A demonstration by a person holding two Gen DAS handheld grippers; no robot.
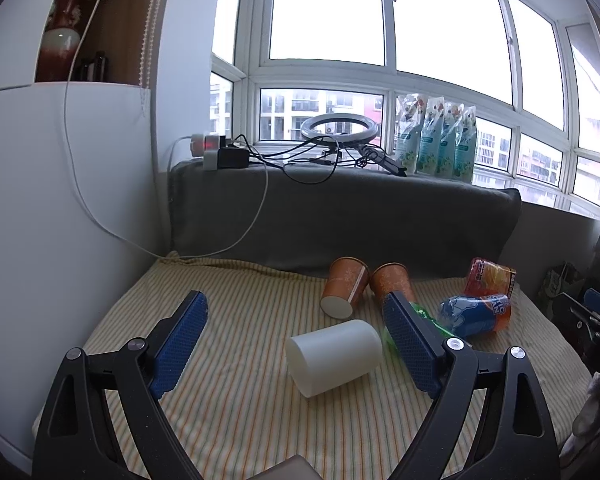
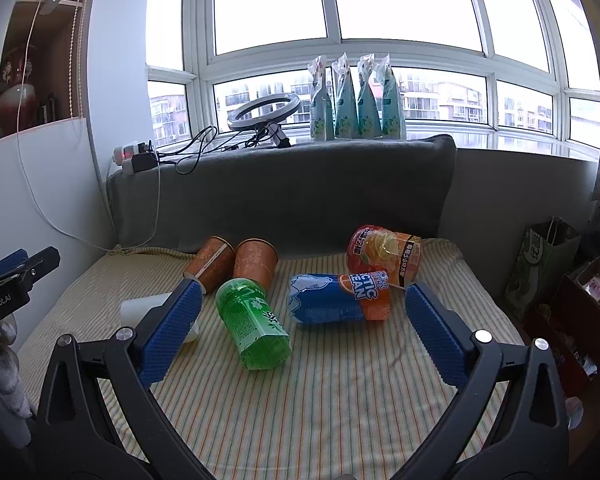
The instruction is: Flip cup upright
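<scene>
A white cup [image 1: 334,356] lies on its side on the striped cloth [image 1: 240,408], between the fingers of my open, empty left gripper [image 1: 296,312]. Two orange paper cups [image 1: 345,286] [image 1: 392,280] lie tipped behind it. In the right wrist view the white cup [image 2: 144,308] is partly hidden behind the left finger. My right gripper [image 2: 302,300] is open and empty, above a green bottle [image 2: 254,324] and a blue-orange bottle [image 2: 336,298], both lying down. The orange cups [image 2: 210,260] [image 2: 256,262] lie beyond.
An orange drink bottle [image 2: 384,252] lies at the back right. A grey cushion [image 2: 284,188] backs the cloth. Cables, a power strip [image 1: 220,152], a ring light [image 2: 264,110] and several pouches [image 2: 356,100] sit on the sill. A paper bag [image 2: 540,268] and boxes stand at right.
</scene>
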